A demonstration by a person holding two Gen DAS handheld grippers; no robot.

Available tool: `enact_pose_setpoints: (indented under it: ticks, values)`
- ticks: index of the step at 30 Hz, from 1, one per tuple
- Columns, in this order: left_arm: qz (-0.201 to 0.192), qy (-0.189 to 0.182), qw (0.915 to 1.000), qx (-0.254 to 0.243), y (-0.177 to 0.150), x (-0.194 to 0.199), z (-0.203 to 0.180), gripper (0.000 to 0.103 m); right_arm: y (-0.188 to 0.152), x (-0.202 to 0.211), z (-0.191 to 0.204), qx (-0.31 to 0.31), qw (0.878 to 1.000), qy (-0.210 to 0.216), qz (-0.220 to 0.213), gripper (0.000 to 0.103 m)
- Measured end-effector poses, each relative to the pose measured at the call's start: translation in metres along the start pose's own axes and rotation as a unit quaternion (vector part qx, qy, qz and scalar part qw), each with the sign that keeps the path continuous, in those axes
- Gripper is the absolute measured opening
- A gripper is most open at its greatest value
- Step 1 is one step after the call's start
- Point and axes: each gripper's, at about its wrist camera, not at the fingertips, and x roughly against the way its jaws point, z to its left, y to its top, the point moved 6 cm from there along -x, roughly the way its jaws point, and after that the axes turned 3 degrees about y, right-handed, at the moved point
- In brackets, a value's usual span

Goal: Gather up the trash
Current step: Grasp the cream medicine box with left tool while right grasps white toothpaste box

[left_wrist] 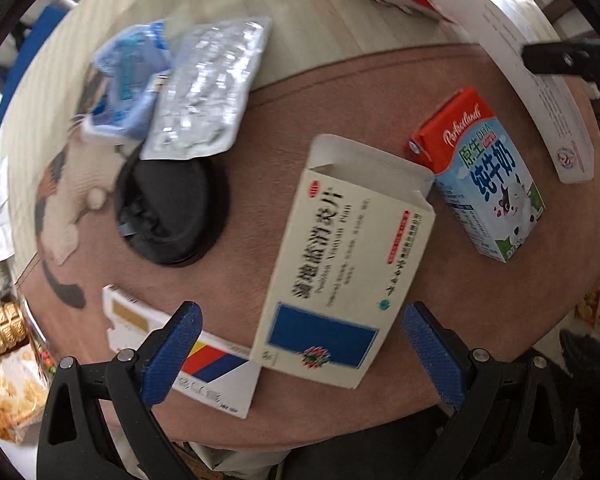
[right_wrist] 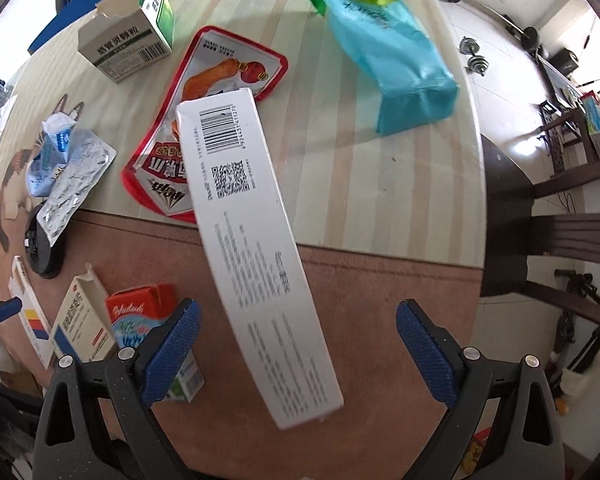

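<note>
Looking down along both pairs of tongs, we find each spread wide with nothing pressed between its pads. Our left tongs (left_wrist: 300, 354) straddle the near end of the cream medicine box (left_wrist: 340, 264), whose top flap stands open; it lies flat on the pink mat (left_wrist: 260, 120), partly over a white box with coloured stripes (left_wrist: 204, 364), so gripping across its narrow width looks like the easy way to lift it. Our right tongs (right_wrist: 298, 350) hang above the long white carton (right_wrist: 256, 248), which runs away from us across the seam between mat and striped surface (right_wrist: 360, 184); its long sides sit inside the open jaws, untouched.

Just beyond, the milk carton (left_wrist: 488, 176) lies beside the medicine box, close enough to crowd a grip on that side. Farther out we see the black round lid (left_wrist: 172, 208), the foil blister sheet (left_wrist: 208, 92) overlapping it, and a crumpled blue wrapper (left_wrist: 128, 80). On the far stripes rest the red snack pouch (right_wrist: 220, 80), partly under the white carton, a torn green-and-white box (right_wrist: 128, 40) and the teal bag (right_wrist: 396, 60). The surface's right edge drops off near a dark chair (right_wrist: 512, 240); bare stripes between carton and bag leave room to move.
</note>
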Motion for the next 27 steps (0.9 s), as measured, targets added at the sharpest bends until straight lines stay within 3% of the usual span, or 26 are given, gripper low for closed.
enact_pose_setpoints:
  ticks: [5,7,8,9,11,13,15,17,20,22,27]
  values:
    - [0.019,-0.003,0.9996,-0.02,0.004,-0.006,-0.011,0.102,0.012,-0.019,0.008,0.018,1.0,0.008,0.013,0.097]
    - [0.022,-0.003,0.9996,-0.02,0.004,-0.007,-0.011,0.089,0.014,-0.025,0.012,0.026,0.999,0.007,0.02,0.094]
    - [0.029,-0.004,0.9995,-0.015,0.004,-0.008,-0.011,0.076,0.014,-0.027,0.014,0.029,0.999,0.008,0.022,0.09]
    - [0.031,-0.006,0.9995,-0.009,0.003,-0.007,-0.01,0.076,0.015,-0.029,0.016,0.033,0.999,0.01,0.024,0.087]
    - [0.027,-0.004,0.9996,-0.005,0.003,-0.004,-0.011,0.076,0.015,-0.032,0.018,0.038,0.999,0.014,0.028,0.067]
    - [0.025,-0.004,0.9996,0.008,0.0,0.0,-0.01,0.076,0.012,-0.035,0.019,0.042,0.999,0.012,0.025,0.054]
    - [0.027,-0.006,0.9986,0.044,-0.007,-0.006,-0.007,0.076,0.005,-0.032,0.017,0.038,0.999,0.012,0.024,0.054]
    - [0.041,-0.019,0.9923,0.116,-0.017,-0.008,0.003,0.076,-0.009,-0.028,0.01,0.031,0.999,0.013,0.031,0.054]
    - [0.065,-0.064,0.965,0.246,-0.038,-0.011,0.015,0.076,-0.037,-0.023,0.0,0.02,0.999,0.01,0.044,0.054]
    - [0.064,-0.07,0.9509,0.295,-0.049,-0.011,0.018,0.076,-0.06,-0.022,-0.004,0.014,0.998,0.007,0.053,0.054]
    - [0.054,-0.041,0.9609,0.269,-0.051,-0.006,0.012,0.082,-0.095,-0.028,-0.005,0.013,0.998,0.003,0.069,0.054]
